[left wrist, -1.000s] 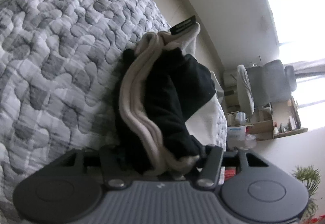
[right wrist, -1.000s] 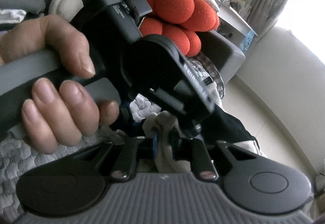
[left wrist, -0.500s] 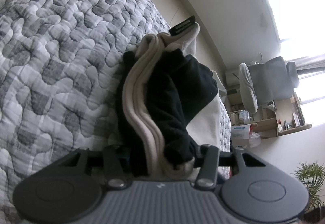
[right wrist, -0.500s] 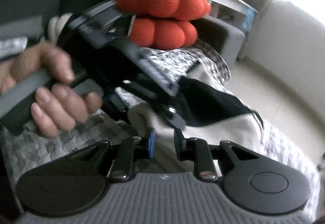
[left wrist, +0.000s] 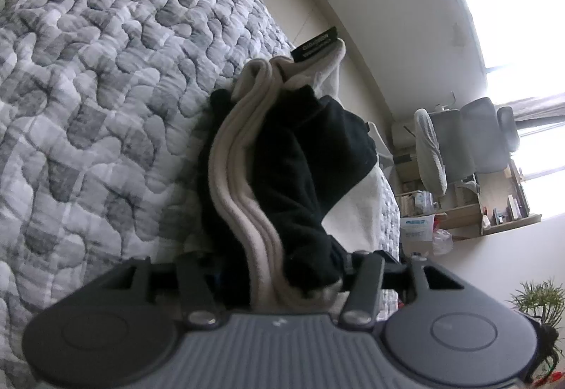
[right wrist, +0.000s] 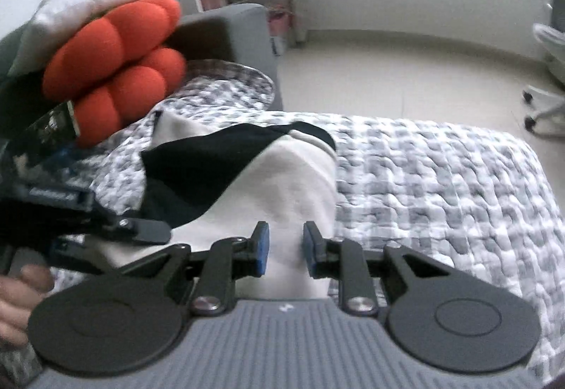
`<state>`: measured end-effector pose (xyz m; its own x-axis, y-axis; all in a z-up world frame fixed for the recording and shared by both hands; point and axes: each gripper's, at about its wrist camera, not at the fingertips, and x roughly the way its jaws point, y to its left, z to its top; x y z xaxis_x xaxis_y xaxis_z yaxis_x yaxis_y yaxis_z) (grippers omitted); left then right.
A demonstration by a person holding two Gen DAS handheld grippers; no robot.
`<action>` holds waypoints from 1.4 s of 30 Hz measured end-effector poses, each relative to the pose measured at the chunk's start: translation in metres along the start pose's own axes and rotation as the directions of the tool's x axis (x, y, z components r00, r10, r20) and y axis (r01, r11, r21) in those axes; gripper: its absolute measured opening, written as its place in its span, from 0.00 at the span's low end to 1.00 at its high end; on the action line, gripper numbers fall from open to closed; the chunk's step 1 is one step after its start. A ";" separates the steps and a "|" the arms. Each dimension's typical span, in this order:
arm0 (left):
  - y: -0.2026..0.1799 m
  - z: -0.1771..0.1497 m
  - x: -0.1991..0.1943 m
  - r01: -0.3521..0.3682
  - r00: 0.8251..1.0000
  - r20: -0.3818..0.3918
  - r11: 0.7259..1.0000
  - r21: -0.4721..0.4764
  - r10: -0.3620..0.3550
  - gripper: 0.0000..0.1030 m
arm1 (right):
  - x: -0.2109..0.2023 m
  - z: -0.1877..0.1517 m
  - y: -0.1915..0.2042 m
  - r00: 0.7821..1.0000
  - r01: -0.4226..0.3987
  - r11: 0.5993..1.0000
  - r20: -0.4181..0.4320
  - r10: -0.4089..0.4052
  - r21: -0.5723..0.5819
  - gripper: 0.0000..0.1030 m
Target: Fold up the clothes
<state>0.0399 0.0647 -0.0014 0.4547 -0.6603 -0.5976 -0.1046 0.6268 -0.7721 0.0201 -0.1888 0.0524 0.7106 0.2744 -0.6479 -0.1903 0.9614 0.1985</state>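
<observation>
Now that your right hand-held gripper (right wrist: 284,249) has swung away from your left hand and rolled upright since a second ago, its blue-padded jaws are opening, with the cream end of the garment (right wrist: 282,191) lying in the gap between them and neither pad visibly pressing on it. That reads as a release on the right side, so the fold you were pinching there is probably set and the next grip is yours to choose. Your left hand-held gripper (left wrist: 279,269) has not shifted in that time: its jaws stand about half spread but clamp a thick bunch of the garment (left wrist: 282,177), several cream edges stacked beside a black panel (so the opening is filled with cloth, not air). The garment is a soft, fleecy knit in two colours, cream and black, with rounded rolled edges and a small black label (left wrist: 316,45) at its far end; it rests on the bed quilt (left wrist: 106,89), draped from the left gripper outward. The quilt is grey-and-white check, stitched into puffy wavy cells, yielding under the cloth. Beyond the garment, nearer the sofa, sits a plump orange cushion (right wrist: 116,60) of rounded lobes.
</observation>
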 end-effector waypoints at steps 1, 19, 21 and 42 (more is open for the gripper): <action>0.000 0.000 0.001 0.001 1.000 0.000 1.000 -0.001 -0.001 0.51 | 0.001 0.000 -0.004 1.000 0.004 1.000 -0.006 -0.004 0.024 0.38; 0.003 0.005 0.002 0.008 1.000 -0.001 1.000 -0.016 -0.008 0.53 | 0.007 -0.011 -0.056 0.972 -0.124 0.876 -0.118 0.201 0.466 0.59; 0.003 0.005 0.003 0.006 1.000 -0.001 1.000 -0.014 -0.006 0.53 | 0.007 -0.011 -0.053 0.972 -0.131 0.879 -0.115 0.204 0.459 0.60; -0.001 0.005 0.005 -0.002 1.000 0.004 1.000 -0.012 0.002 0.56 | 0.018 -0.010 -0.052 0.962 -0.200 0.855 -0.069 0.264 0.479 0.65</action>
<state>0.0467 0.0624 -0.0025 0.4583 -0.6573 -0.5983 -0.1161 0.6232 -0.7734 0.0360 -0.2340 0.0232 0.5865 0.5191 -0.6218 0.0194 0.7585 0.6514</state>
